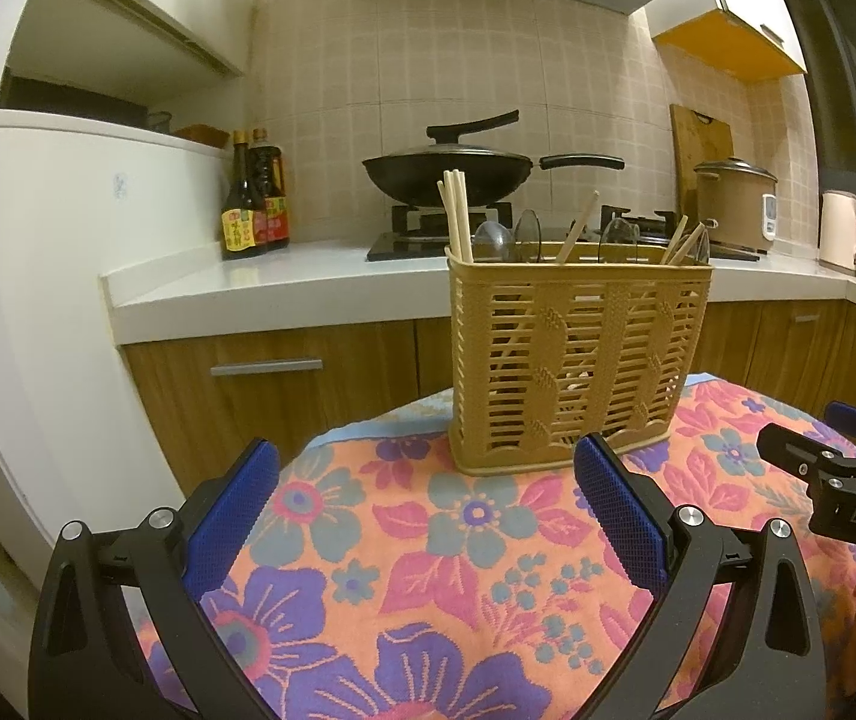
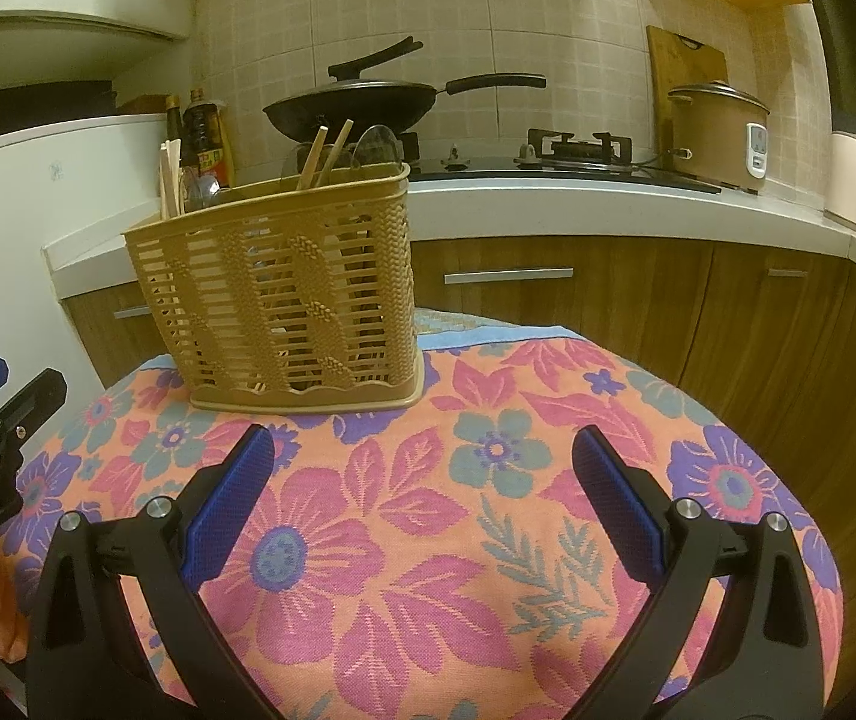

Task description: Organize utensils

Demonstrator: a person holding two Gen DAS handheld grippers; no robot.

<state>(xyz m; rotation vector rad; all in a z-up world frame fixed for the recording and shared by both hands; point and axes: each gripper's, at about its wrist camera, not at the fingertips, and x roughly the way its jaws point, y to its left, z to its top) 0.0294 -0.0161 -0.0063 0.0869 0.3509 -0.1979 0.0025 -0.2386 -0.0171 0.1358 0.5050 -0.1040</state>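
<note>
Behind basket (image 1: 577,360) slats, utensil (image 1: 457,216) lower ends are obscured.

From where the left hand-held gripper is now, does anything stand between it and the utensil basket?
Nothing visible does. Only bare flowered cloth lies between the open left hand-held gripper and the basket. The right hand-held gripper is off to the side, also open.

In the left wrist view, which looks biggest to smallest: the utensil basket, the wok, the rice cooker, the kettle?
1. utensil basket, though it's nearest the camera
2. wok
3. rice cooker
4. kettle, close to the cooker
</note>
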